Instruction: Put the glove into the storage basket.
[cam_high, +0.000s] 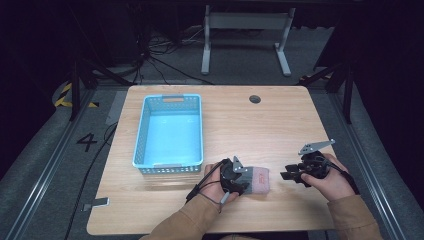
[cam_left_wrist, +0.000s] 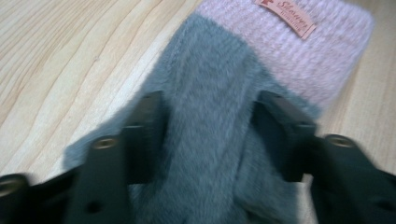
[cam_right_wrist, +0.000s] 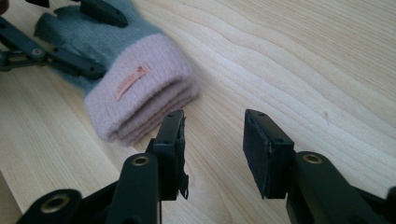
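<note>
At the near middle of the pale wooden table, right of the blue plastic basket, the left gripper clenches the fuzzy grey part of the folded pink-cuffed knitted gloves, while the right gripper stands released just right of them.

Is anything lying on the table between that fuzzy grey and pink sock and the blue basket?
Nothing visible does. The sock lies just right of the basket, with bare wood between them. The left gripper already has grey fabric between its fingers.
</note>
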